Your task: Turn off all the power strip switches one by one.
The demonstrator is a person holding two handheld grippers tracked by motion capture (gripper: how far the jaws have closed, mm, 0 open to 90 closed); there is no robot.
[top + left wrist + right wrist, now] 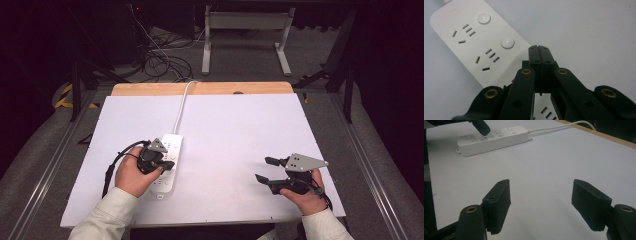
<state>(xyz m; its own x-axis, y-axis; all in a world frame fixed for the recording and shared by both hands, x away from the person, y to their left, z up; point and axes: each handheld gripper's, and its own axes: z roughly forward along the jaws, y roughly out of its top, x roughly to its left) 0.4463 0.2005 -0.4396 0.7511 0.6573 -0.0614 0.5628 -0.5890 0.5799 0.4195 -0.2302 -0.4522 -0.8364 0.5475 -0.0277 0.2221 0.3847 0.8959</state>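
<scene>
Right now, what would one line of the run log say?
left gripper: shut, tips over power strip button | right gripper: open, holding nothing, over white table | strip cord: runs to far edge

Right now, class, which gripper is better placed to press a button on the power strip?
Left. The left gripper, jaws shut, sits over the power strip, by its buttons. The right gripper is open, well away.

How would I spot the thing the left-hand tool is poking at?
Find the white table. On its left half lies a long white power strip, its cord running to the far edge. The shut left gripper points down onto it. Its sockets and round buttons mark it out.
</scene>
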